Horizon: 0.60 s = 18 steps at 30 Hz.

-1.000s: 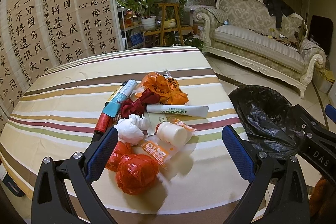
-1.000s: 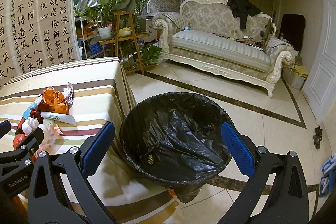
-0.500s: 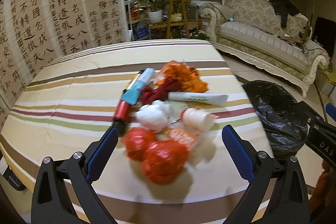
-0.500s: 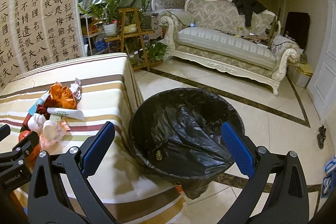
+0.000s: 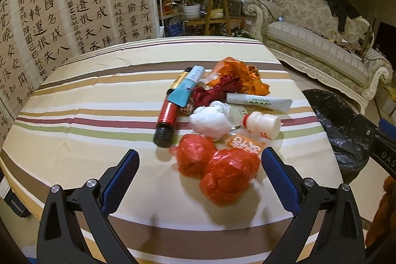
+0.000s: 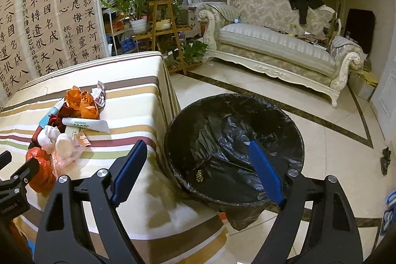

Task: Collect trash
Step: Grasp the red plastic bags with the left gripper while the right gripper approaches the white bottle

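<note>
The left gripper (image 5: 199,176) is held wide over the red bags (image 5: 229,175) near the bench's (image 5: 86,95) near edge. The red-black tube (image 5: 168,113) is laid lengthwise — cap toward the near edge. Only in the right view is the bin (image 6: 232,147) interior shown, beneath the right gripper (image 6: 198,171) — spread wide, empty.

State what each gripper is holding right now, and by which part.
Nothing is held. The left gripper is open near the red bag; the right gripper is open by the trash bin.

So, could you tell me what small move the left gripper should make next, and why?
Probably ease the left gripper forward around the nearest red bag: its jaws are open and empty, and that bag lies closest, between the fingers.
</note>
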Each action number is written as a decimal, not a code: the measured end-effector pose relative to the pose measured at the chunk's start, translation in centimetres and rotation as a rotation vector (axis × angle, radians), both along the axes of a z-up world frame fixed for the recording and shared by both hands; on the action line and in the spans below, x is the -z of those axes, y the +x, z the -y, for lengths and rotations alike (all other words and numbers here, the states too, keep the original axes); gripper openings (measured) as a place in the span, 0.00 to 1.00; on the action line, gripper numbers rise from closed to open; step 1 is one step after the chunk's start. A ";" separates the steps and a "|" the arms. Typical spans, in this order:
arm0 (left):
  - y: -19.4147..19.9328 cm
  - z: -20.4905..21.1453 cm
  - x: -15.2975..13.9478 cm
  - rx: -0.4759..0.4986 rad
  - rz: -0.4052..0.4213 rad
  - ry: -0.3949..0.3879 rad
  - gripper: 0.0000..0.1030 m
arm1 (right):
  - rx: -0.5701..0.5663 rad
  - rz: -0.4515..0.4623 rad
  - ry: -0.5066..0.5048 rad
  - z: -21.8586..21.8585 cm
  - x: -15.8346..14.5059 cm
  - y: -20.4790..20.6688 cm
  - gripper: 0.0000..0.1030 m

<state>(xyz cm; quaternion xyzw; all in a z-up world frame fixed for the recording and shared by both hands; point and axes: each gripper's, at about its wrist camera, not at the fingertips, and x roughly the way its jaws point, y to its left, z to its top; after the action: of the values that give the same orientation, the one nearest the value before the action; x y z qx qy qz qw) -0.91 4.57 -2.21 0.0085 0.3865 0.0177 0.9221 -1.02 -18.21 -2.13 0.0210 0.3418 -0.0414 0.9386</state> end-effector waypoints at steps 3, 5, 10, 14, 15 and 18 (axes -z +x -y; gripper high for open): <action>0.1 0.6 0.1 0.017 0.003 0.006 0.90 | -0.002 -0.006 0.004 0.1 0.0 0.1 0.80; 0.2 1.0 0.4 0.028 -0.005 0.008 0.67 | -0.003 -0.007 0.005 0.1 0.0 0.1 0.80; 0.0 1.1 0.6 0.053 -0.016 -0.001 0.60 | -0.008 -0.011 0.012 0.1 0.0 0.1 0.80; -0.5 1.3 0.6 0.071 -0.004 0.009 0.53 | -0.018 -0.017 0.019 0.0 0.1 0.1 0.80; -0.6 1.2 0.5 0.078 -0.001 0.001 0.50 | -0.021 -0.017 0.020 0.0 0.0 0.0 0.80; -0.9 1.0 0.4 0.088 0.002 -0.014 0.46 | -0.027 -0.014 0.022 -0.1 -0.2 -0.2 0.80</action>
<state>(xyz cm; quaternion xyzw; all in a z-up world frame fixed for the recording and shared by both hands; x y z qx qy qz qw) -1.83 3.61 -2.57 0.0188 0.3849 -0.0255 0.9224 -1.18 -18.08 -1.95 0.0263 0.3491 -0.0251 0.9364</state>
